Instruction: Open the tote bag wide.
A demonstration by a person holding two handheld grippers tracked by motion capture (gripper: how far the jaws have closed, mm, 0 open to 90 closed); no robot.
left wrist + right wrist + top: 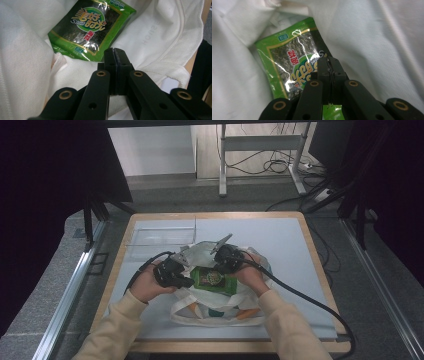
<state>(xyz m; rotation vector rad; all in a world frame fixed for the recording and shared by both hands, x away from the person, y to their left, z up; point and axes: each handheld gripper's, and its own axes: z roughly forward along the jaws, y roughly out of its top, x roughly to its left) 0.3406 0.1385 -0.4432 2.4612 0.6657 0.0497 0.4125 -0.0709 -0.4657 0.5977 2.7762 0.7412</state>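
A white cloth tote bag (252, 297) lies open in the middle of the table. A green seaweed snack packet (214, 278) rests in its mouth, also seen in the left gripper view (90, 27) and the right gripper view (287, 62). My left gripper (115, 53) is shut, its tips on the bag cloth (155, 37) just below the packet's lower edge; I cannot tell whether cloth is pinched. In the high view it sits at the packet's left end (186, 281). My right gripper (330, 62) is shut on the packet's edge, at its upper right corner (227, 266).
The bag lies on a pale blue mat (285, 240) on a wood-rimmed table (320, 255). A clear plastic tray (160, 237) stands at the back left. Orange and green items (247, 314) show inside the bag's near end. Cables (300, 295) trail from both grippers.
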